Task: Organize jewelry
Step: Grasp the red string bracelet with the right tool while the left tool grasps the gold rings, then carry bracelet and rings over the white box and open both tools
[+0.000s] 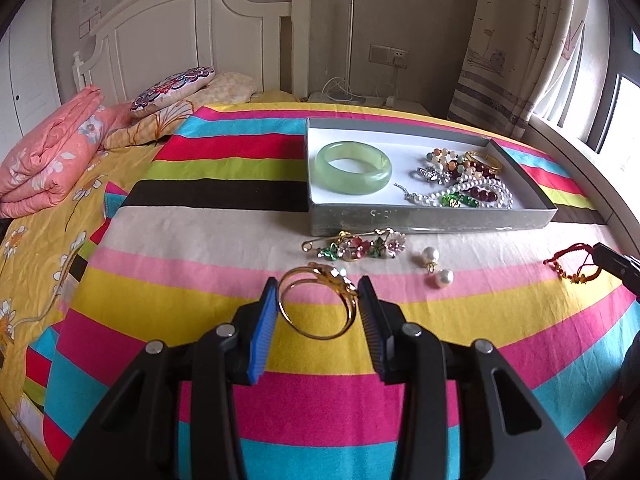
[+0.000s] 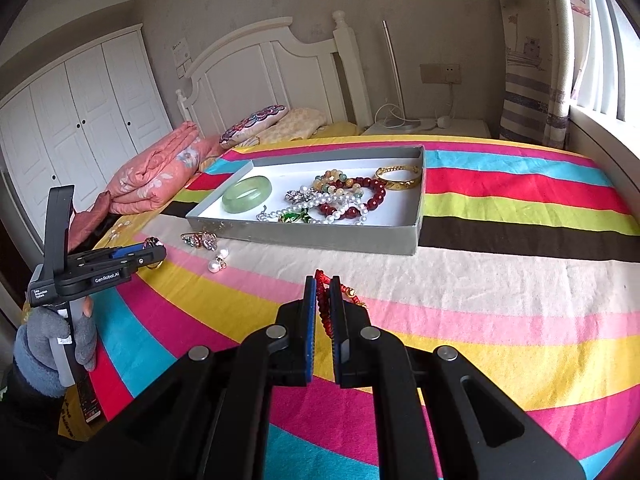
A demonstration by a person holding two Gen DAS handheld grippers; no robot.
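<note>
Bangle [image 1: 316, 304] sits between my left gripper's [image 1: 318, 292] spread fingers, on the bedspread [image 1: 200, 240]. My right gripper [image 2: 322, 292] is clamped on the red cord [image 2: 323, 300]; tray [image 2: 304, 236] lies ahead of both.

Grey shallow box [image 1: 432, 222] on the striped bed holding green jade bangle [image 1: 353, 166], pearl and bead strands [image 1: 472, 186], gold bangle [image 2: 399, 177]; flower brooch [image 1: 360, 245], pearl earrings [image 1: 437, 268], gold ring [image 1: 316, 304], red cord bracelet [image 2: 325, 300] lying outside it

Black grippers [image 2: 322, 292] (blue pads [image 1: 264, 332]), grey glove [image 2: 48, 344].
</note>
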